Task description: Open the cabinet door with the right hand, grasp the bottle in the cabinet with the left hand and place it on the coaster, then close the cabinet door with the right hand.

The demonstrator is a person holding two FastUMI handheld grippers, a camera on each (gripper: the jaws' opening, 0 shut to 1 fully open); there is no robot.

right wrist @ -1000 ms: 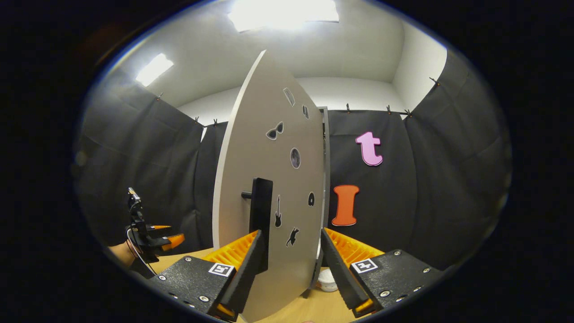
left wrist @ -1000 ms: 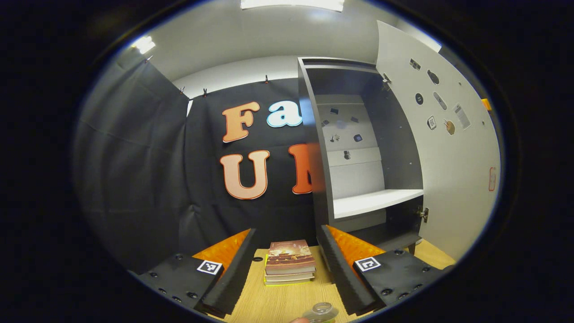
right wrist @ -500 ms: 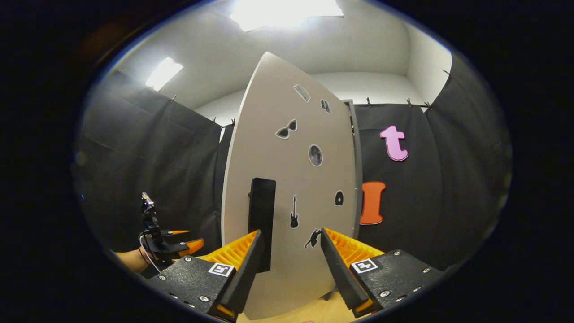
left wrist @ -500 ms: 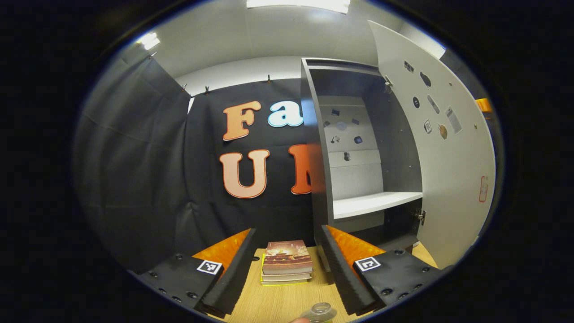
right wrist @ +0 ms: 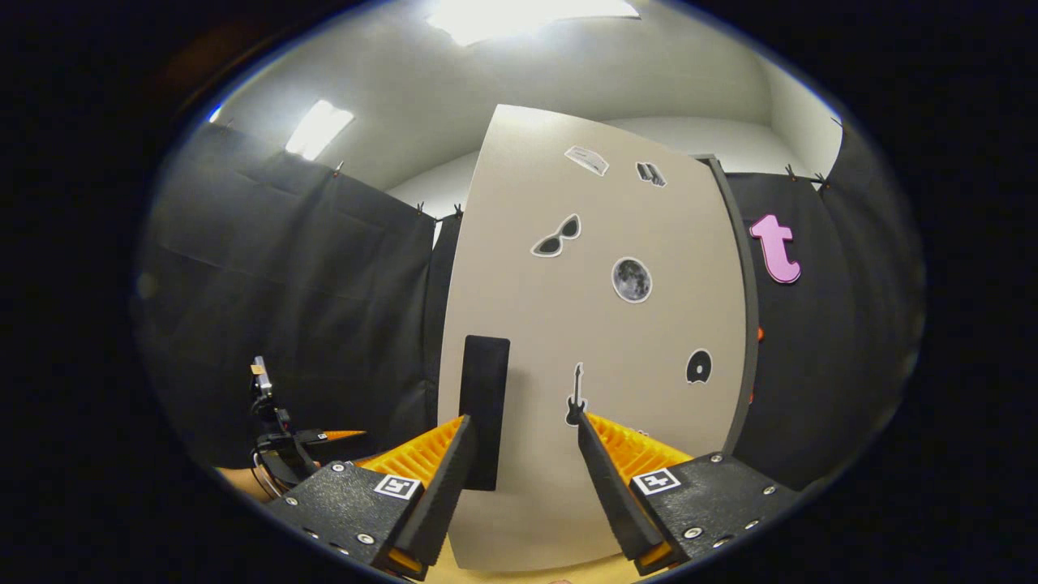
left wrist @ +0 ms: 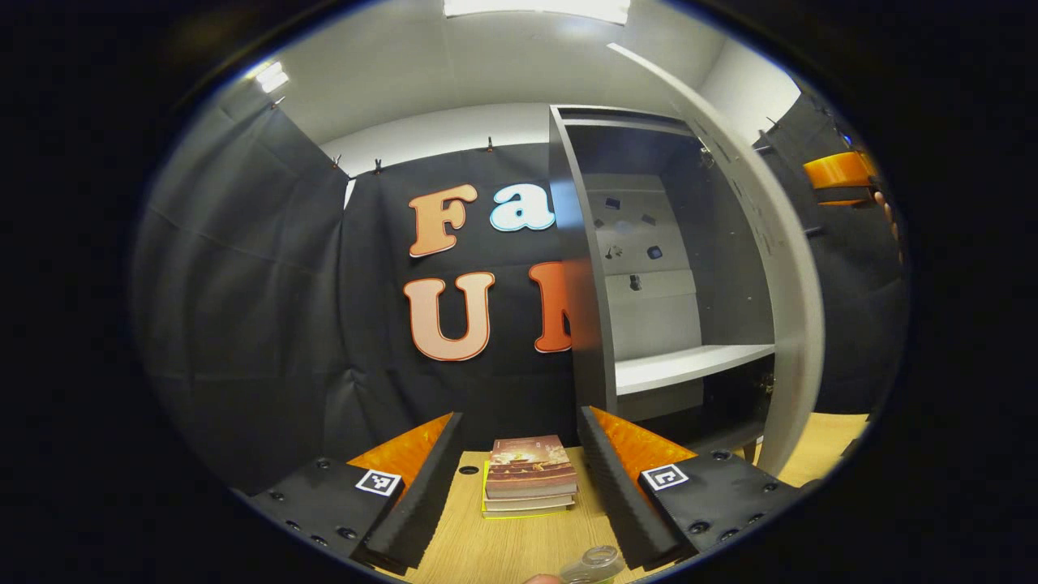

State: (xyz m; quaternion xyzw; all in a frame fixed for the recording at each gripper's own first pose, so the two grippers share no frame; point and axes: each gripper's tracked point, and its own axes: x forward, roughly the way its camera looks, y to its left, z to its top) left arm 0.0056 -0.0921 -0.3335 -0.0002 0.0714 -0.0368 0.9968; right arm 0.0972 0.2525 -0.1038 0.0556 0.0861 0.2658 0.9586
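In the left gripper view the grey cabinet (left wrist: 584, 268) stands behind the table with its white shelf (left wrist: 689, 365) bare. Its door (left wrist: 791, 324) shows nearly edge-on, partly swung in. A clear bottle top (left wrist: 596, 561) peeks in at the bottom edge, just below my open left gripper (left wrist: 519, 422). In the right gripper view the door's pale front (right wrist: 600, 341) with stickers is close ahead. My right gripper (right wrist: 524, 422) is open against it, the black handle (right wrist: 484, 410) beside its left finger. The right gripper (left wrist: 839, 170) also appears beyond the door.
A small stack of books (left wrist: 531, 483) lies on the wooden table (left wrist: 486, 551) between the left gripper's fingers. Black cloth walls close in the booth on all sides. In the right gripper view the left gripper (right wrist: 284, 446) hangs low at the left.
The cabinet door has swung toward shut, from wide open to nearly edge-on in the left gripper view. The right gripper has followed the door's front. The left gripper has barely moved.
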